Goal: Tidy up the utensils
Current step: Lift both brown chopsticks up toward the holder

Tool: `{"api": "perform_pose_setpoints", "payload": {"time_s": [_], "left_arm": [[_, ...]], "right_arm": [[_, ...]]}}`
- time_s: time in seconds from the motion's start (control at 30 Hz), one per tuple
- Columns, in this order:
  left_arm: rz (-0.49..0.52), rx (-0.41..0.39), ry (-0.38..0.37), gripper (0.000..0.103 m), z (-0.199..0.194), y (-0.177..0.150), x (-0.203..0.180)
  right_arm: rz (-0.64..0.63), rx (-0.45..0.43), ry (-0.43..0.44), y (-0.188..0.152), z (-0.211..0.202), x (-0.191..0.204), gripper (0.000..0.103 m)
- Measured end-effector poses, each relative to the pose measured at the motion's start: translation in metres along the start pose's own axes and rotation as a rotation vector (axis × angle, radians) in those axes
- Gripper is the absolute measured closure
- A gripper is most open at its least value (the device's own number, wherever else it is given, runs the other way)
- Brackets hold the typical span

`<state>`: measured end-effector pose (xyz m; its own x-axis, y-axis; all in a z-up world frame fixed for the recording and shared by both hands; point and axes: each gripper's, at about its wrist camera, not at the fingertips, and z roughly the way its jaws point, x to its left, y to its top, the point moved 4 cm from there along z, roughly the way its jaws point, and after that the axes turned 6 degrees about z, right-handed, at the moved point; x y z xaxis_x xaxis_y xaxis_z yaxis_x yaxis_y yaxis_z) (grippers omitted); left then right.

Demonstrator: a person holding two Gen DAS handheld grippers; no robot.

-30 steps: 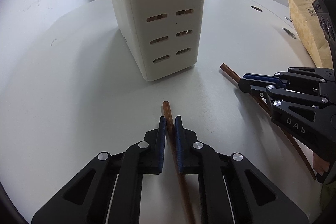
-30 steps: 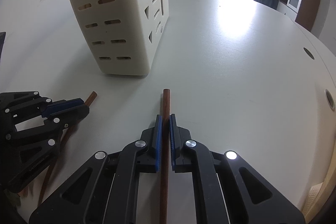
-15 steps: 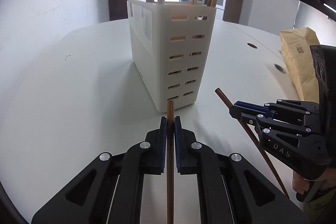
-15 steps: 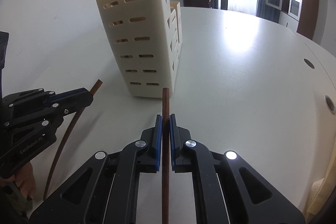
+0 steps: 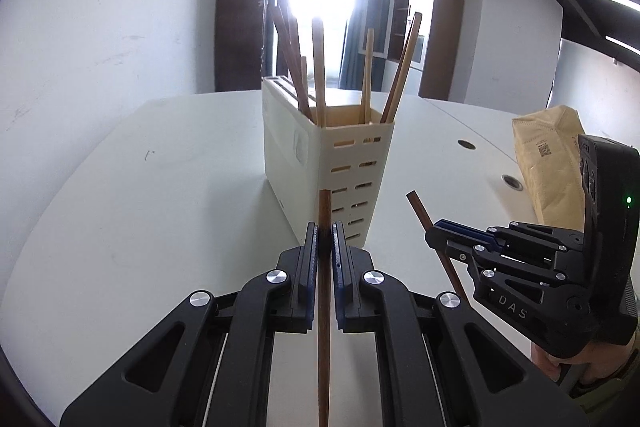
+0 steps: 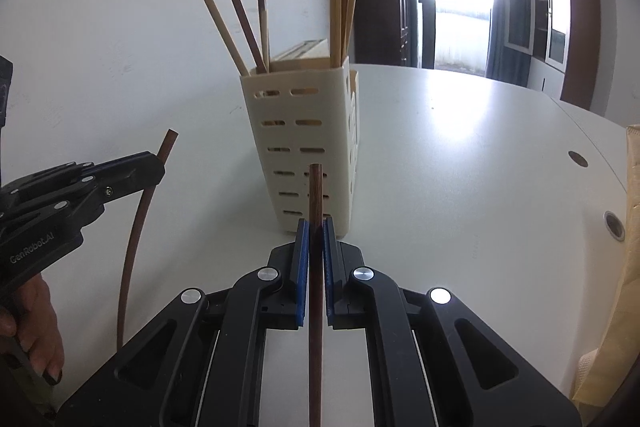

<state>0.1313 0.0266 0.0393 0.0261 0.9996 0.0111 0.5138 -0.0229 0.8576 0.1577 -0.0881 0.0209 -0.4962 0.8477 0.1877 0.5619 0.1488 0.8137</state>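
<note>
A cream slotted utensil holder (image 5: 344, 167) (image 6: 308, 143) stands on the white table with several wooden chopsticks sticking out of its top. My left gripper (image 5: 324, 231) is shut on a brown chopstick (image 5: 323, 287), whose tip points up toward the holder's lower front. My right gripper (image 6: 315, 227) is shut on a darker brown chopstick (image 6: 315, 287), also just short of the holder. Each view shows the other gripper from the side: the right one (image 5: 434, 235) with its chopstick (image 5: 424, 223), the left one (image 6: 158, 169) with its chopstick (image 6: 136, 235).
A tan paper bag (image 5: 548, 163) stands on the table (image 5: 140, 207) at the right, and its edge shows in the right wrist view (image 6: 628, 227). Round cable holes (image 6: 578, 159) dot the table's right side. A person's hand (image 6: 28, 315) holds the left gripper. Cabinets and a bright window lie behind.
Both grippers have risen off the table with their chopsticks and tilted up. The holder's top and the chopsticks in it have come into view.
</note>
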Motion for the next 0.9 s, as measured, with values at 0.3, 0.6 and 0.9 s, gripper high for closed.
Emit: {"api": "perform_pose_setpoints", "payload": {"time_s": [0.3,0.6,0.9], "left_arm": [[-0.001,-0.124,-0.018,0.097,-0.034,0.027,-0.01],[0.004,-0.244,-0.016,0.097,-0.055,0.068,-0.012],[0.01,-0.374,0.006,0.097,-0.07,0.116,-0.018]], "right_arm": [[-0.016,-0.138,0.021,0.022,-0.031,0.008,0.095],[-0.008,-0.24,0.035,0.045,-0.048,0.013,0.095],[-0.014,-0.363,0.042,0.088,-0.072,0.011,0.095]]}}
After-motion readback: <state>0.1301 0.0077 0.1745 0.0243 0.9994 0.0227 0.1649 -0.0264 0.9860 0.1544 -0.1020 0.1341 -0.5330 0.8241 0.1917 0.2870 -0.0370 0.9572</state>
